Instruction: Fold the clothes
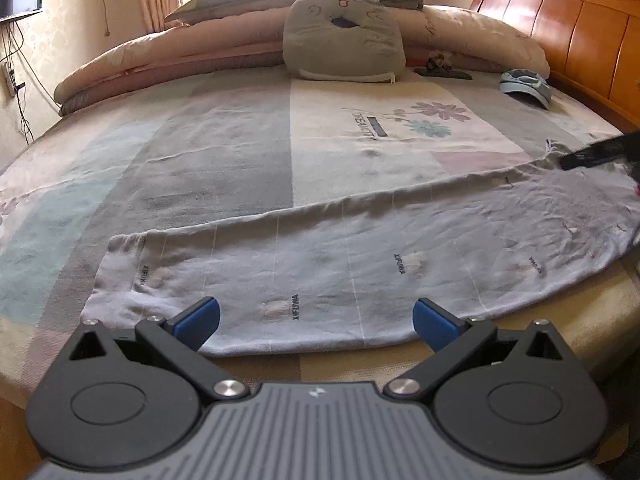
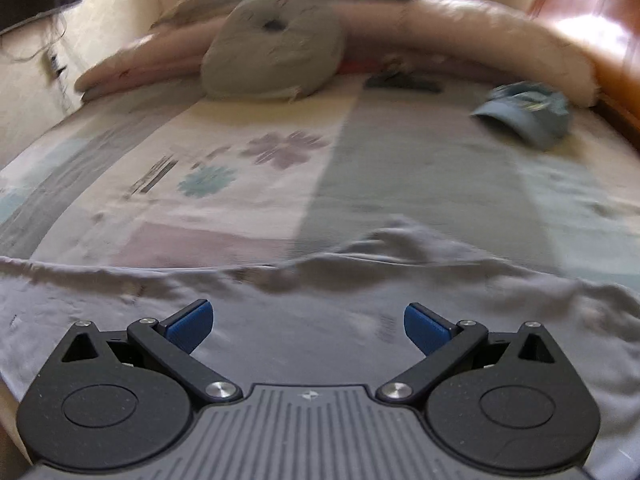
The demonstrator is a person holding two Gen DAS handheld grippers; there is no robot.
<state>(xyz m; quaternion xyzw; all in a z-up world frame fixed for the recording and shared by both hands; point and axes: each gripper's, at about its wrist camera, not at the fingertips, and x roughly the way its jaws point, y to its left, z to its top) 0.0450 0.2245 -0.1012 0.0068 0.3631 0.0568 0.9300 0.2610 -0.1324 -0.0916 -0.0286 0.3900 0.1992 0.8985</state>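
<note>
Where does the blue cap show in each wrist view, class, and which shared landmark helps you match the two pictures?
Left wrist: blue cap far upper right on the bed, near the wooden headboard.
Right wrist: blue cap upper right, blurred.
Shared landmark: the grey face cushion, left of the cap in both.

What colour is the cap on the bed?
Blue cap; clearest in the left wrist view.

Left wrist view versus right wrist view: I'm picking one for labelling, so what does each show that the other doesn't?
Only the left wrist view shows the trousers' cuff end, their printed lettering, and the right gripper at the far end. Only the right wrist view, which is blurred, shows the bunched end up close. Both show the grey cushion, blue cap, headboard, and an open gripper over the trousers.
</note>
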